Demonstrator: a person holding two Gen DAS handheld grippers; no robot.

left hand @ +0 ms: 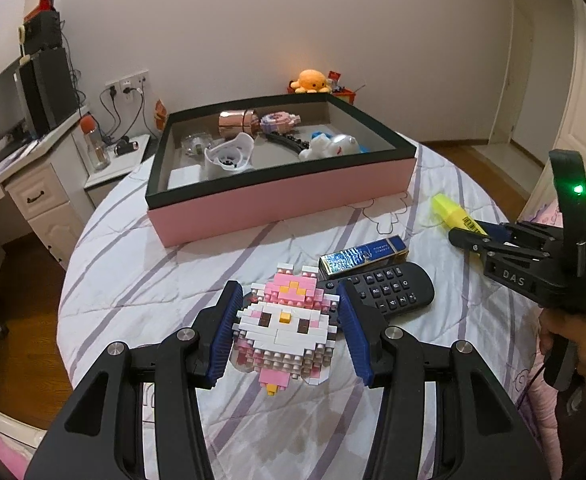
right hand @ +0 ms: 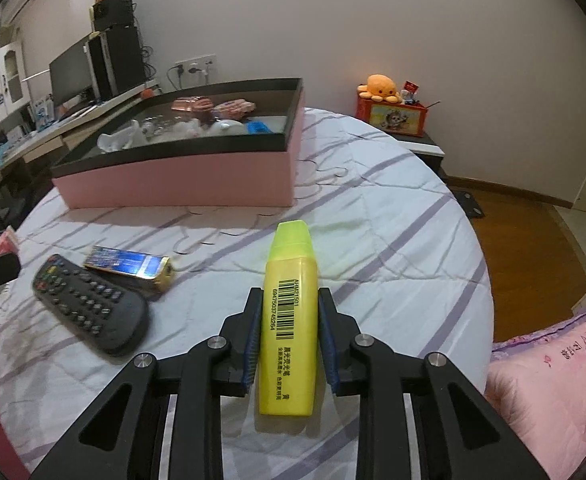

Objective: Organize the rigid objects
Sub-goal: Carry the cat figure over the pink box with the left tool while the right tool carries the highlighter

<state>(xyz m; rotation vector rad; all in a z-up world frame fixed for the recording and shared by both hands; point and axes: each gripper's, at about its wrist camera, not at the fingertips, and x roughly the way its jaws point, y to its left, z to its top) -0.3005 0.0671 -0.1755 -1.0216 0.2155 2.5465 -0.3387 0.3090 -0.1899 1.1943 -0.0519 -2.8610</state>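
Note:
My left gripper (left hand: 287, 300) is around a pink and white brick-built figure (left hand: 285, 324) on the bed; its blue pads sit at the figure's sides, and contact on the right side is unclear. My right gripper (right hand: 289, 304) is shut on a yellow highlighter (right hand: 289, 320), also seen in the left wrist view (left hand: 455, 212). A pink box with a black rim (left hand: 281, 200) (right hand: 181, 182) at the far side of the bed holds several objects. A black remote (left hand: 389, 288) (right hand: 93, 308) and a blue and gold box (left hand: 363, 258) (right hand: 131, 266) lie on the sheet.
The bed has a white sheet with purple stripes (left hand: 141, 280) (right hand: 373, 240). A desk with a monitor (left hand: 13, 120) stands at the left. An orange plush (right hand: 379, 87) sits on a red box on a nightstand. A pink pillow (right hand: 553, 360) lies at the right.

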